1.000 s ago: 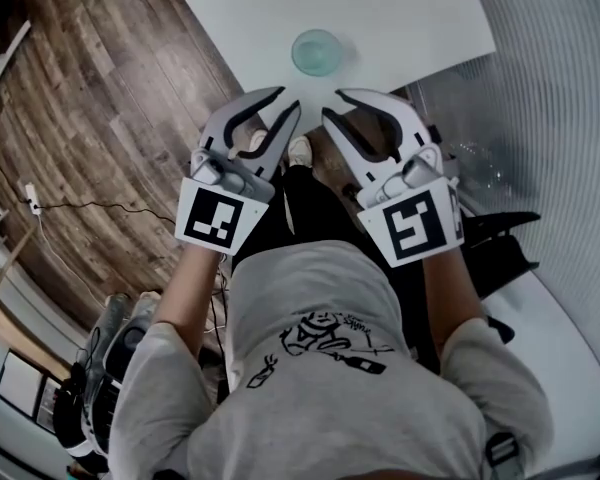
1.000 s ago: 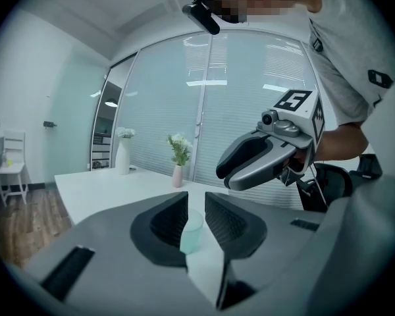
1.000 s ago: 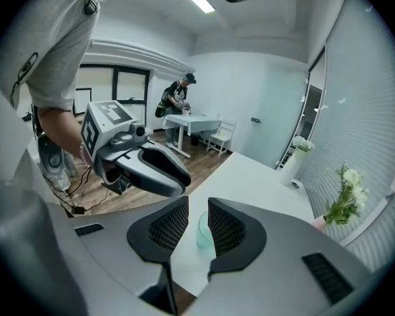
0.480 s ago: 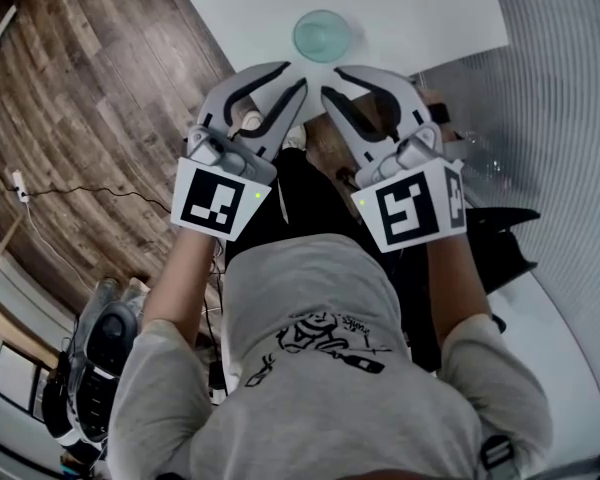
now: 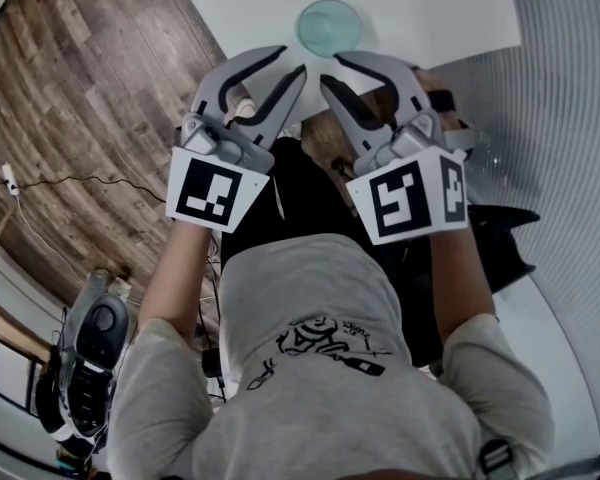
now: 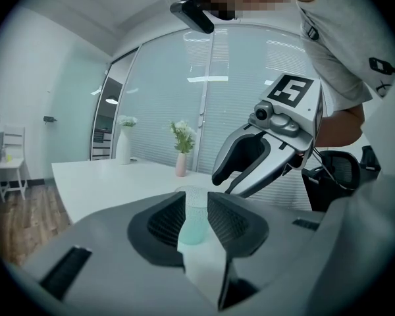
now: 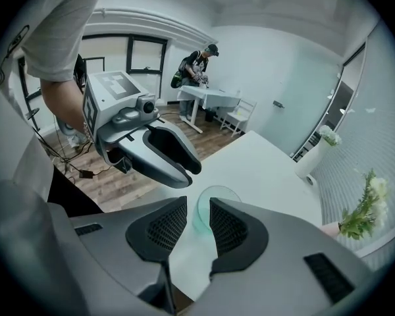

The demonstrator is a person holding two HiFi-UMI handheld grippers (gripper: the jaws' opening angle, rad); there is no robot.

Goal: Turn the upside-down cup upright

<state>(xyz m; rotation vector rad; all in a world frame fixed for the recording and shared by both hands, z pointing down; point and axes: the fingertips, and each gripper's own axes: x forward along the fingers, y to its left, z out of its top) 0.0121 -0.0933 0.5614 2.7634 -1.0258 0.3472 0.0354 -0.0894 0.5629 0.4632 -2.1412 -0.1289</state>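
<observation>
A translucent teal cup point(image 5: 329, 26) stands on the white table point(image 5: 420, 8) near its front edge, and from above it reads as a round disc. My left gripper point(image 5: 292, 61) hangs just short of that edge, to the cup's lower left. Its jaws have just been opening and hold nothing. My right gripper point(image 5: 330, 70) hangs beside it, narrowly open and empty. In the left gripper view the cup point(image 6: 194, 217) shows through the gap of the left gripper point(image 6: 196, 206), well beyond the pads. In the right gripper view the cup point(image 7: 216, 203) lies past the right gripper point(image 7: 197, 210).
Two vases with flowers, one pink point(image 6: 181, 163) and one white point(image 6: 123, 149), stand at the table's far end. A black chair point(image 5: 500, 243) is at the right by the ribbed glass wall. Wooden floor with a cable and gear point(image 5: 90, 358) lies to the left. A person stands at a distant desk point(image 7: 197, 64).
Both grippers have moved closer to the table edge and the cup, with their fingertips now nearly under it in the head view. The left jaws stand slightly wider apart.
</observation>
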